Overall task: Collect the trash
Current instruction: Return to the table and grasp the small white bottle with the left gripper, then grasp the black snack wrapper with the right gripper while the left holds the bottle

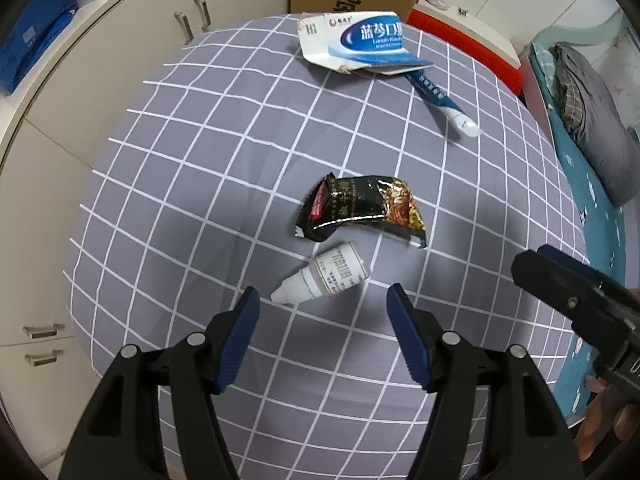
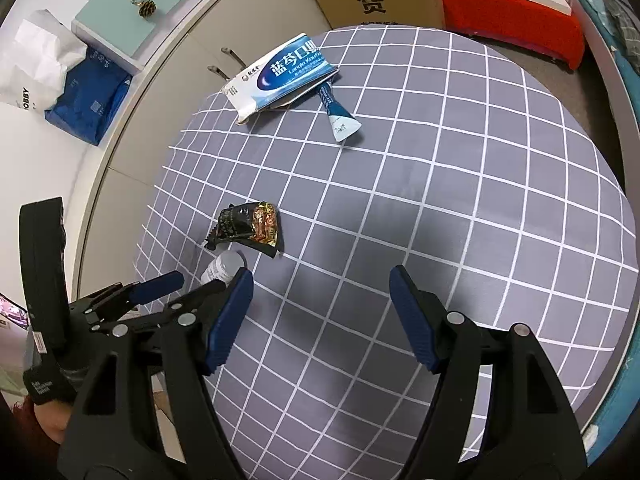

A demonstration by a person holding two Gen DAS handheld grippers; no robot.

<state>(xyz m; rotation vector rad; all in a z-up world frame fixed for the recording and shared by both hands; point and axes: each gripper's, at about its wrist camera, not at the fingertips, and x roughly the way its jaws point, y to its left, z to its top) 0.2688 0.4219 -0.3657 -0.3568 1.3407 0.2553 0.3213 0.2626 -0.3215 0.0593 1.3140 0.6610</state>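
Hovering with jaws apart and empty over the checked cloth (image 1: 200, 160), the left gripper (image 1: 323, 298) should straddle the near small white bottle (image 1: 324, 276) across its body, while the right gripper (image 2: 321, 282), also open and empty, waits clear.

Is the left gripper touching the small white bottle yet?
Apart. The left wrist view shows the left gripper open, with gray checked cloth visible between each blue pad and the small white bottle, which lies just beyond the fingertips.
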